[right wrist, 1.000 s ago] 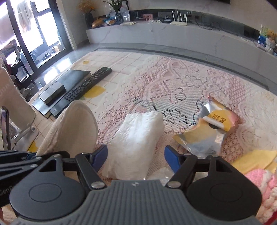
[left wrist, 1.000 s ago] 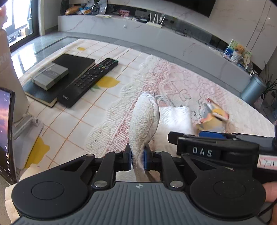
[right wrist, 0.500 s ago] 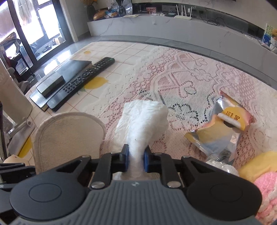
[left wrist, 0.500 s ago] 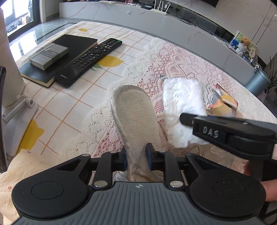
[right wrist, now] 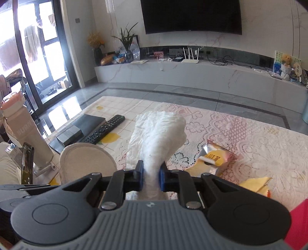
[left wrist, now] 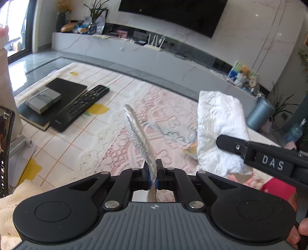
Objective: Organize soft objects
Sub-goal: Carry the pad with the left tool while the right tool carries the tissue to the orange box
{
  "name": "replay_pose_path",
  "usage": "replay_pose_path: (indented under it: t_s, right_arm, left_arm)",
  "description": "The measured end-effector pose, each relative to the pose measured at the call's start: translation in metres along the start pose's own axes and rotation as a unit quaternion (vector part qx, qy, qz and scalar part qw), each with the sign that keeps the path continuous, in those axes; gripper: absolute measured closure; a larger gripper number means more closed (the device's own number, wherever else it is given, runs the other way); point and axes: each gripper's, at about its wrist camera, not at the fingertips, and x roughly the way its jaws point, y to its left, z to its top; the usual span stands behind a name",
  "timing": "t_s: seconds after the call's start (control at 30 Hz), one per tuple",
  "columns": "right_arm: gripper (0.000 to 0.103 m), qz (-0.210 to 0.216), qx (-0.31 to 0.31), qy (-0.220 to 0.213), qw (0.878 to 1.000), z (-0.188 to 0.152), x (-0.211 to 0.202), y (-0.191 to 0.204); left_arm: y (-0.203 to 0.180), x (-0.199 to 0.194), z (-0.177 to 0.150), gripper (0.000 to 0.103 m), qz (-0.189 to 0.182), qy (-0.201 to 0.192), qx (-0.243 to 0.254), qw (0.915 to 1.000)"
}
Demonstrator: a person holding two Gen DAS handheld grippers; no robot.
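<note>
The left gripper (left wrist: 153, 174) is clamped on the near end of a flat beige pad (left wrist: 137, 132), held on edge with its long axis running away from the jaws. The right gripper (right wrist: 151, 176) pinches a white fluffy cloth (right wrist: 159, 132), which bunches beyond it. Both are clear of the lace-covered table (right wrist: 250, 138); the pad sits left of the cloth, side by side, so either hand may set down first.

Pale marble-veined wall (right wrist: 269, 28) behind a wide black wall-mounted television (right wrist: 192, 16). Below it, a long low white stone console (right wrist: 192, 74). Glossy grey tiled floor (right wrist: 154, 92), bright with daylight from tall black-framed glass doors (right wrist: 38, 57) at left.
</note>
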Motion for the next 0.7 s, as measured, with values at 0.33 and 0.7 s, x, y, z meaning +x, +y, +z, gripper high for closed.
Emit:
replay_pose_path:
  t_s: [0.33, 0.7]
  right_arm:
    - [0.088, -0.027, 0.061, -0.032, 0.997, -0.037, -0.095, -0.045]
    - [0.088, -0.088, 0.096, -0.062, 0.99, -0.07, -0.207, -0.12]
  left_arm:
    - [-0.042, -0.053, -0.007, 0.098, -0.064, -0.027, 0.02, 0.9974]
    - [-0.14, -0.073, -0.023, 0.098, -0.191, -0.018, 0.08, 0.9781]
